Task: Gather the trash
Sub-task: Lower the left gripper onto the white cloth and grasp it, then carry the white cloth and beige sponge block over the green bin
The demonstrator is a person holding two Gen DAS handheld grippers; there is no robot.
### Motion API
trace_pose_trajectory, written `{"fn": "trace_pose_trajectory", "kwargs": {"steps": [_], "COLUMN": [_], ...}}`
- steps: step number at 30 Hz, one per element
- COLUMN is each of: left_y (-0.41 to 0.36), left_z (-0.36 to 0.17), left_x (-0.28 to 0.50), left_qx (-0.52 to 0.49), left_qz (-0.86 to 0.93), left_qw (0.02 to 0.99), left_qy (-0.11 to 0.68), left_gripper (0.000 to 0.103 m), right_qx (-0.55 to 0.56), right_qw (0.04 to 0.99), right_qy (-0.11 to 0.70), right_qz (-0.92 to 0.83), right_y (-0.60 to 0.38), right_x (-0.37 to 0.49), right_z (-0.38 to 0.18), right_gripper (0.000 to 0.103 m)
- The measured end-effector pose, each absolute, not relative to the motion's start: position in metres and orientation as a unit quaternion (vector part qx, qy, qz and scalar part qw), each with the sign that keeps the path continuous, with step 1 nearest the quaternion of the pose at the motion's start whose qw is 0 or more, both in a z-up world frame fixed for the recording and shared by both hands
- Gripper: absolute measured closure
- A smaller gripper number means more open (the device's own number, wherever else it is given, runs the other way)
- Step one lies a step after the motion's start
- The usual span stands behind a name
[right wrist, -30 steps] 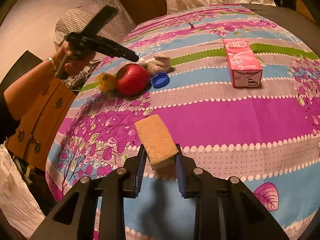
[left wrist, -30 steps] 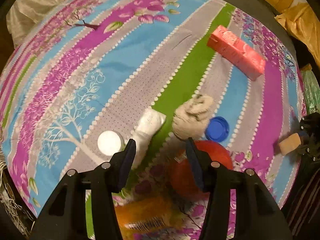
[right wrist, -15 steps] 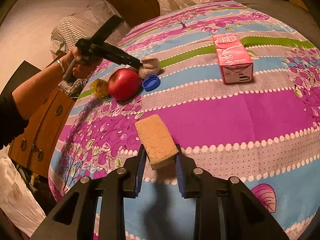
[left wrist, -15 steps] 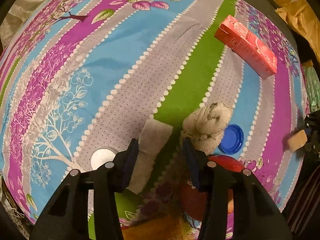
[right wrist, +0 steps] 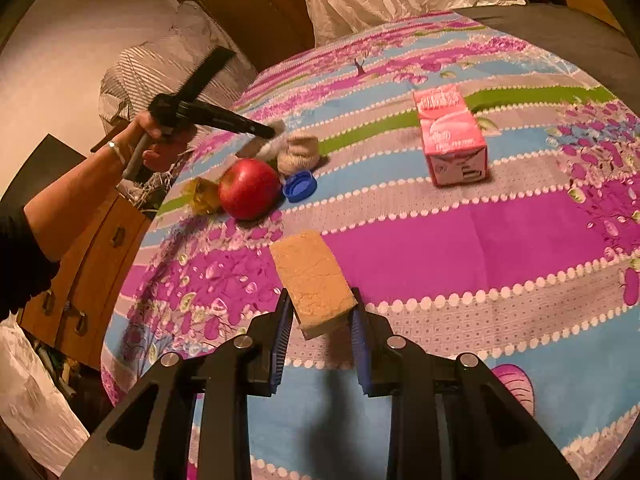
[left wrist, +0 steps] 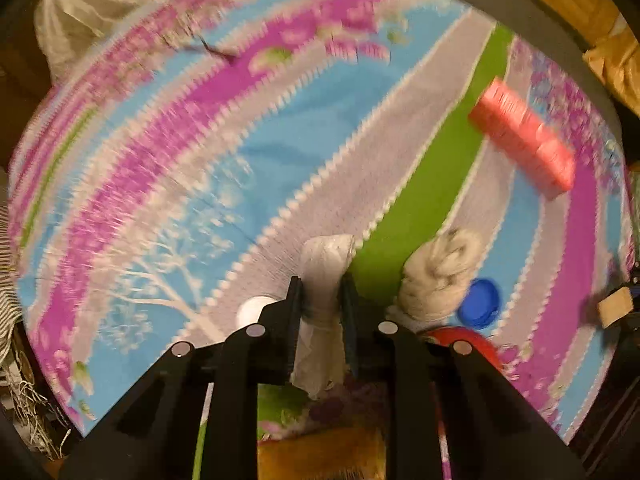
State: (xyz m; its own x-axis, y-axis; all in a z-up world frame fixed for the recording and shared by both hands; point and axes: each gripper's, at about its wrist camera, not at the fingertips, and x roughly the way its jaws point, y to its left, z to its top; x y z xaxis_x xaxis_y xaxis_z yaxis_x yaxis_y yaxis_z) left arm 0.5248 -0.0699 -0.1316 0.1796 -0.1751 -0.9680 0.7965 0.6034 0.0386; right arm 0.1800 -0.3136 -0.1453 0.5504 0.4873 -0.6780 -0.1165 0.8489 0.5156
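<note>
Now left gripper point(left wrist: 322, 292), jaws just closed, pinches white wrapper point(left wrist: 326, 268) beside the apple point(right wrist: 249, 189); right gripper point(right wrist: 320, 320) clamps sponge point(right wrist: 312, 280), nearer than the apple.

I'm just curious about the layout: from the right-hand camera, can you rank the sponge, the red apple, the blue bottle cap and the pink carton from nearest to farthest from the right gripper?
1. Sponge: held in the right gripper.
2. Red apple: up and left on the cloth.
3. Blue bottle cap: touching the apple's right side, too close to rank against it.
4. Pink carton: farthest, up and right.
</note>
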Motion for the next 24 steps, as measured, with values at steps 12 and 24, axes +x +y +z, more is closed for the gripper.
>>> {"fn": "trace_pose_trajectory", "kwargs": {"steps": [12,24], "left_y": [-0.084,-0.214], "left_z": [0.061,0.06], "left_x": [0.392,0.203], "left_qx": [0.158,0.091], "left_qz": [-0.356,-0.494], "left_qw": [0.834,0.768], "left_qy": [0.391,0.396], "left_gripper": [0.084,0.085], "right_qx": [0.226,0.23], "right_qw": [0.896,0.919], "right_qy": [0.357,0.316], "right_qz": [0.139,-0.061], "right_y": [-0.367,-0.509], "right_x": [0.102,-0.101], "right_z": [-0.05,0.008], "right_gripper": [0.074,0.074]}}
